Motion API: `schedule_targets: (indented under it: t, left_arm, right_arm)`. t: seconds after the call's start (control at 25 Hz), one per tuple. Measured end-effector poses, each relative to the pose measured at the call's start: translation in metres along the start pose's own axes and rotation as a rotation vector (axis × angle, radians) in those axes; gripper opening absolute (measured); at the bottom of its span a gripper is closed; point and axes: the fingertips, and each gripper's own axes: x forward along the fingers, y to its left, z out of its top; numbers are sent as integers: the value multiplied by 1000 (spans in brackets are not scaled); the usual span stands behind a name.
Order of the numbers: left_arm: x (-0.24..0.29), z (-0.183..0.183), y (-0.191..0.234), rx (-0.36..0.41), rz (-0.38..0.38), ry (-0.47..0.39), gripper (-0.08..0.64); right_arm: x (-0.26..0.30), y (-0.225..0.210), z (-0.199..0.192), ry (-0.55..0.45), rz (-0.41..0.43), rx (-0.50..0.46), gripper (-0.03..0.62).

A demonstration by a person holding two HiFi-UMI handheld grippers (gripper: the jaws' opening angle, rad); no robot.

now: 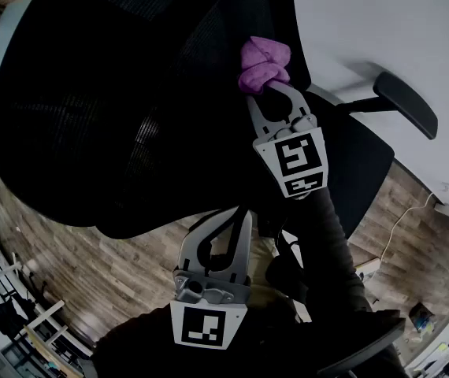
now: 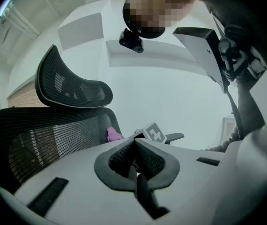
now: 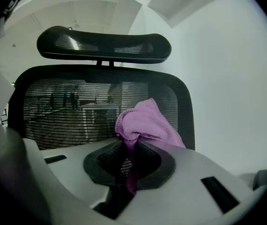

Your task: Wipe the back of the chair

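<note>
Right claw outstretched, tight on purple cloth at chair back; left claw closed.

One chair; on it one headrest, and one armrest plainly seen, though a dark pad at the lower right edge of the head view may be a second; one purple cloth; two grippers, the left gripper and the right gripper; two marker cubes, the left cube and the right cube; one white cable on the floor.
</note>
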Motion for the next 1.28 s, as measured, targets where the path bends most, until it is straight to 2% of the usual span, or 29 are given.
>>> schedule_targets:
  t: [0.96, 1.28]
  left_arm:
    - [-32, 1, -20, -8, 57, -30, 9]
    - [-37, -2, -25, -22, 132, -36, 9]
  right_arm:
    - [-32, 77, -9, -4, 130, -27, 44]
    - [-39, 92, -14, -6, 189, -32, 44]
